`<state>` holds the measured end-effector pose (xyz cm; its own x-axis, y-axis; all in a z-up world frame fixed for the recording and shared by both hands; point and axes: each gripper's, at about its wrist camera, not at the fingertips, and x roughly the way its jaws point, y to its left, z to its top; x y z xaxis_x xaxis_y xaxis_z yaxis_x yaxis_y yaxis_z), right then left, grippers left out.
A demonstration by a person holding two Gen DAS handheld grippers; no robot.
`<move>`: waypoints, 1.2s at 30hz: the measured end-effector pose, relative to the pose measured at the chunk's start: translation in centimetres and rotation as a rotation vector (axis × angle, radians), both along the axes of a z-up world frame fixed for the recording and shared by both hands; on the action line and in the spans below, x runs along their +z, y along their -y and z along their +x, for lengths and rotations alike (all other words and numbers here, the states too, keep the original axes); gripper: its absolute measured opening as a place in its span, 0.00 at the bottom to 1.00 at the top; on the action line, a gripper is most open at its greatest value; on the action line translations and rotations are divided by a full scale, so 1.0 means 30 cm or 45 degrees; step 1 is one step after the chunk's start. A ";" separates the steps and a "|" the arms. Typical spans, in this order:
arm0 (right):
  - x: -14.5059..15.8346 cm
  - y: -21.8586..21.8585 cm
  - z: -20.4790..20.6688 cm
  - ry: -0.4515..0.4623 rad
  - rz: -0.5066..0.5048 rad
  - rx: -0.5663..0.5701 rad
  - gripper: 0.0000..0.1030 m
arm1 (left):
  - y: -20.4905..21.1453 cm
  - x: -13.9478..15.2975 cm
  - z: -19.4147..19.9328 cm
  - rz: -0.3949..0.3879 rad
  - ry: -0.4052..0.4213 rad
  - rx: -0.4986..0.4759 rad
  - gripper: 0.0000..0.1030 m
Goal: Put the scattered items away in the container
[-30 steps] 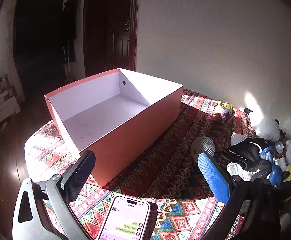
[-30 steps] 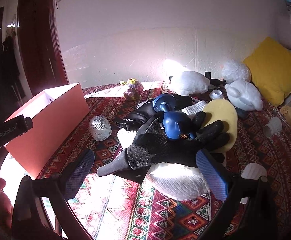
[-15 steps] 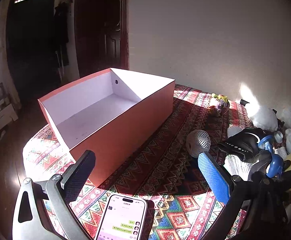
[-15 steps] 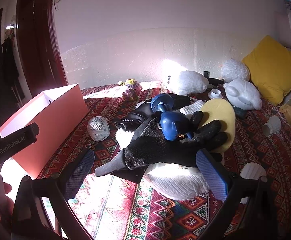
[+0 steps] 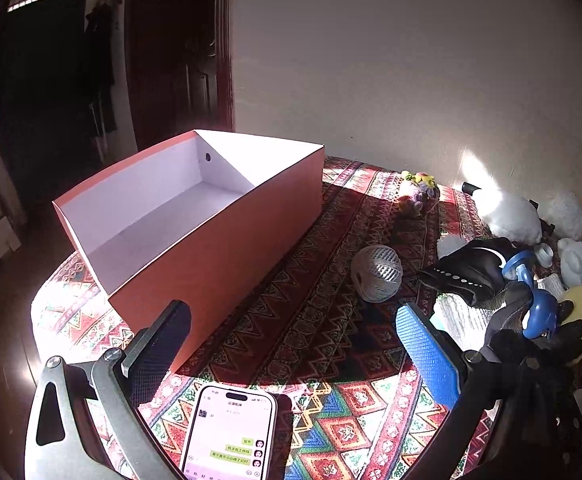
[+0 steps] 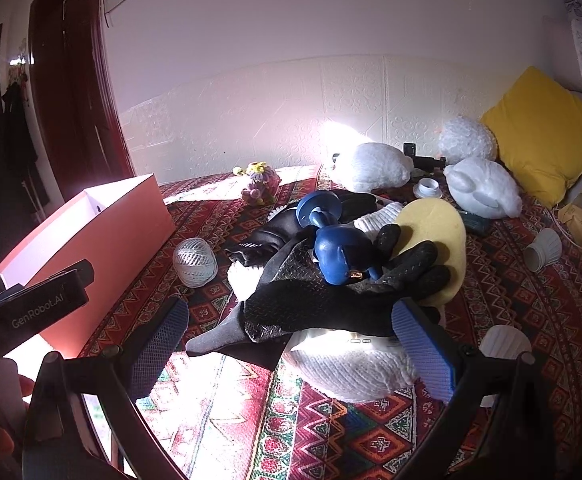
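- The left gripper (image 5: 291, 344) hovered with its two fingers spread wide apart and nothing between them, above the patterned cloth (image 5: 319, 312).
- The orange box (image 5: 227, 248) stood on the left part of the cloth, open at the top, its white inside bare.
- A phone (image 5: 231, 432) with a lit chat screen lay at the near edge, below the left gripper.
- The right gripper (image 6: 291, 340) also had its fingers spread apart, holding nothing, with the pile of loose items just beyond its tips.
- A black glove (image 6: 331, 292) lay on top of that pile, its fingers pointing right across a yellow sponge (image 6: 439, 240).
- A blue dumbbell (image 6: 331, 236) rested on the glove, one end tilted toward the far side.
- A white knitted bundle (image 6: 351, 368) lay under the near edge of the glove.
- A ball of twine (image 6: 194, 262) sat on the cloth between the box and the pile, apart from both.
- A small flower toy (image 6: 259, 184) stood far back near the wall.
- White fluffy toys (image 6: 371, 168) and a yellow cushion (image 6: 539, 136) lay at the far right.
- Small white cups (image 6: 543, 248) sat on the cloth at the right, apart from the pile.
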<state>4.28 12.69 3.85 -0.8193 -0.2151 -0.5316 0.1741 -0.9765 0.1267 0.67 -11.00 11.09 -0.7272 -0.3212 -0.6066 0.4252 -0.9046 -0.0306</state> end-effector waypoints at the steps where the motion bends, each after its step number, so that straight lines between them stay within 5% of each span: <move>1: 0.000 -0.001 -0.001 0.001 -0.001 -0.002 0.99 | -0.004 -0.002 -0.004 -0.001 0.004 -0.007 1.00; 12: 0.052 -0.062 -0.118 -0.031 0.029 -0.127 0.97 | -0.066 -0.014 -0.071 0.068 0.004 -0.217 1.00; 17: 0.059 -0.144 -0.286 0.096 -0.166 -0.141 0.66 | -0.133 -0.034 -0.156 0.139 0.043 -0.412 1.00; 20: 0.052 -0.149 -0.367 0.137 -0.216 -0.102 0.57 | -0.163 -0.059 -0.193 0.203 0.090 -0.505 1.00; 28: -0.048 -0.052 -0.476 0.270 -0.066 0.016 0.42 | -0.243 -0.096 -0.279 0.271 0.187 -0.655 1.00; 36: -0.124 -0.087 -0.512 0.280 0.042 0.033 0.40 | -0.354 -0.161 -0.333 0.341 0.302 -0.837 0.99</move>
